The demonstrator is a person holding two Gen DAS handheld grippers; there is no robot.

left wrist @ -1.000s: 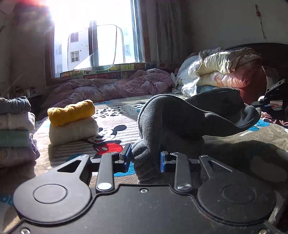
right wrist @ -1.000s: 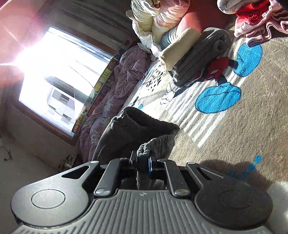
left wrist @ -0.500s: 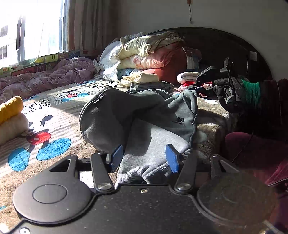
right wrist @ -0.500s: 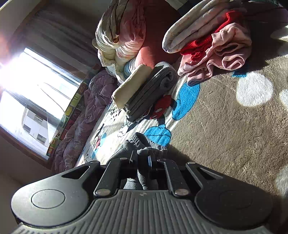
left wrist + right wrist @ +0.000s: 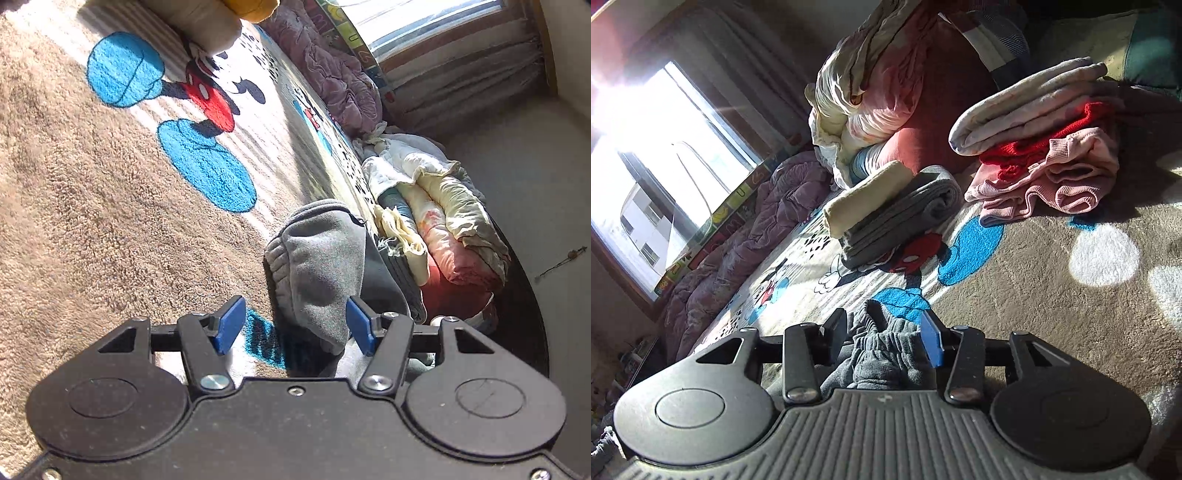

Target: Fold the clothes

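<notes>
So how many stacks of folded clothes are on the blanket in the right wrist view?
2. A cream and grey stack sits by the red pillow; a white, red and pink stack lies right of it. Others may be out of frame.

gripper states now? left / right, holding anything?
Left gripper: open, grey sweatshirt lies between its fingers, not clamped.
Right gripper: open, the grey fabric bunched between its fingers, not pinched.
</notes>
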